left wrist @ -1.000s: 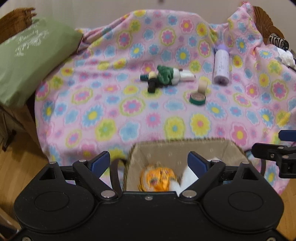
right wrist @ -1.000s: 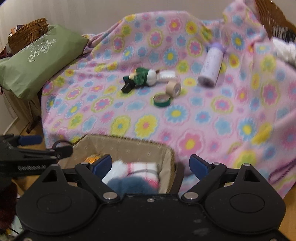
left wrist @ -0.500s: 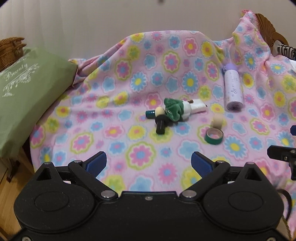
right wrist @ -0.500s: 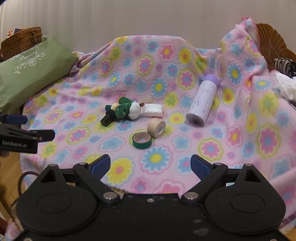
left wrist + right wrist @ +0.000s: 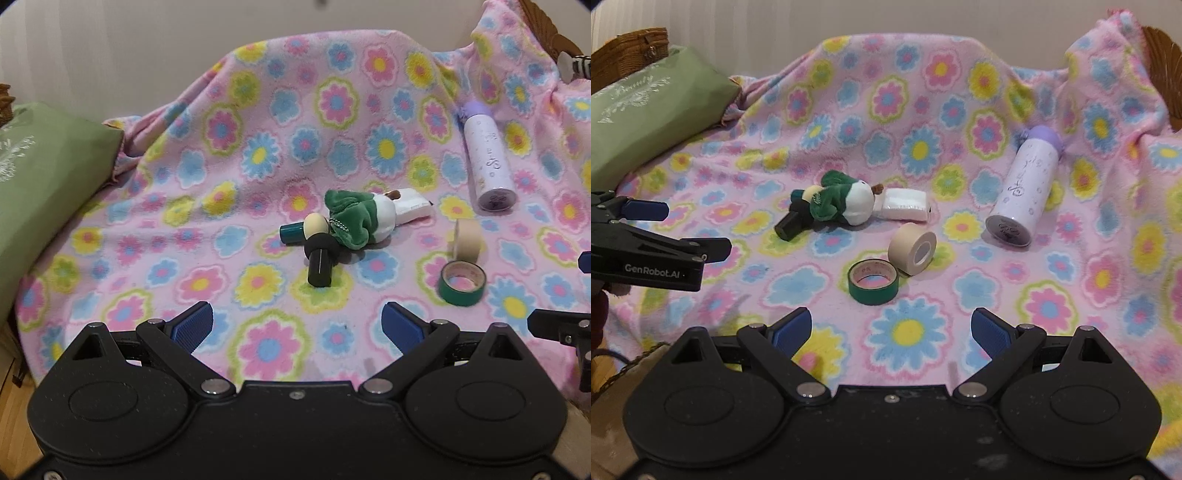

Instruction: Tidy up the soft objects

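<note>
Pale wall behind; a pink fleece blanket [image 5: 923, 110] with a flower print covers the work surface and rides up at the back edge. Wood floor shows at the lower left of both views.

Left edge of blanket: green cushion [image 5: 646, 122] with white script lettering. Behind it, a brown wicker basket [image 5: 628, 51], lid fastened; contents not visible. A second wicker piece [image 5: 1161, 66] shows at the back right corner, mostly hidden by the blanket.

Centre of blanket: small plush toy [image 5: 356, 219], green and white, lying on its side. Touching it on the right, a white folded packet [image 5: 905, 205]. On its left, a black cylinder [image 5: 319, 267], a teal cylinder [image 5: 291, 233] and a cream ball [image 5: 315, 224], bunched together against the plush.

Toward the front edge, right of centre: green tape roll [image 5: 873, 281] lying flat, beige tape roll [image 5: 912, 248] on its rim, the two touching.

Right side: white bottle with lilac cap [image 5: 1023, 192], lying down, cap toward the back edge, well apart from the tape rolls.

Left gripper [image 5: 297, 328]: jaws spread wide, nothing between the blue pads, above the front part of the blanket, short of the plush. Right gripper [image 5: 892, 328]: jaws spread wide, empty, in front of the green roll.

At the lower left corner of the right wrist view a woven rim [image 5: 624, 369] shows; cannot tell what it belongs to or holds.
</note>
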Demonstrator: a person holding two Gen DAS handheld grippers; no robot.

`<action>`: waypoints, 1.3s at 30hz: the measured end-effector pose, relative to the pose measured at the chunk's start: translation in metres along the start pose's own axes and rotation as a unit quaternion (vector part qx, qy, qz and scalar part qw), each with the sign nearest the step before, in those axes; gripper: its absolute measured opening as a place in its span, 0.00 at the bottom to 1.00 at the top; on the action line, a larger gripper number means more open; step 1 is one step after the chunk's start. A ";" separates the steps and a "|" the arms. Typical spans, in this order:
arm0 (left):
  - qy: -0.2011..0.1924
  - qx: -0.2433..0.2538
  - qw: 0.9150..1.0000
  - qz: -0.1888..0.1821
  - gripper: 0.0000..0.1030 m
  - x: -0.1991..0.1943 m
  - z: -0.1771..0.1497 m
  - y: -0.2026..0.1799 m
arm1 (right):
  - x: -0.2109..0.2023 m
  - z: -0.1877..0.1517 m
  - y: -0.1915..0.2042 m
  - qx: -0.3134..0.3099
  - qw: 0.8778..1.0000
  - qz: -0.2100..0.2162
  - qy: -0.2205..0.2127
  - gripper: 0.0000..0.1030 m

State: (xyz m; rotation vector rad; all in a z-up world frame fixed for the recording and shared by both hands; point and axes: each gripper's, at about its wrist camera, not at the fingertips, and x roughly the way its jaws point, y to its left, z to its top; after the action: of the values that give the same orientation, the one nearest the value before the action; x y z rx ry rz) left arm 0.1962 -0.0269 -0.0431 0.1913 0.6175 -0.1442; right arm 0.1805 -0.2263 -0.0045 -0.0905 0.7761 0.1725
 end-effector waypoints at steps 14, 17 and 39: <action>0.013 0.020 1.000 -0.002 0.93 0.065 0.012 -0.003 | 0.058 0.016 -0.018 0.035 0.996 0.052 0.061 0.91; 0.016 0.027 0.999 0.000 0.93 0.073 0.014 -0.004 | 0.058 0.024 -0.018 0.024 0.994 0.077 0.072 0.91; 0.062 -0.005 0.996 0.059 0.94 0.115 0.010 0.034 | 0.100 0.028 -0.004 -0.065 0.994 0.052 0.068 0.86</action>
State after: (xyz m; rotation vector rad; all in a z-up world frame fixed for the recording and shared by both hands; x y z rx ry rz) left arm 0.3011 -0.0053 -0.0984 0.2268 0.7281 -0.0154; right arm 0.2705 -0.2137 -0.0550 -0.1870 0.9061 0.3175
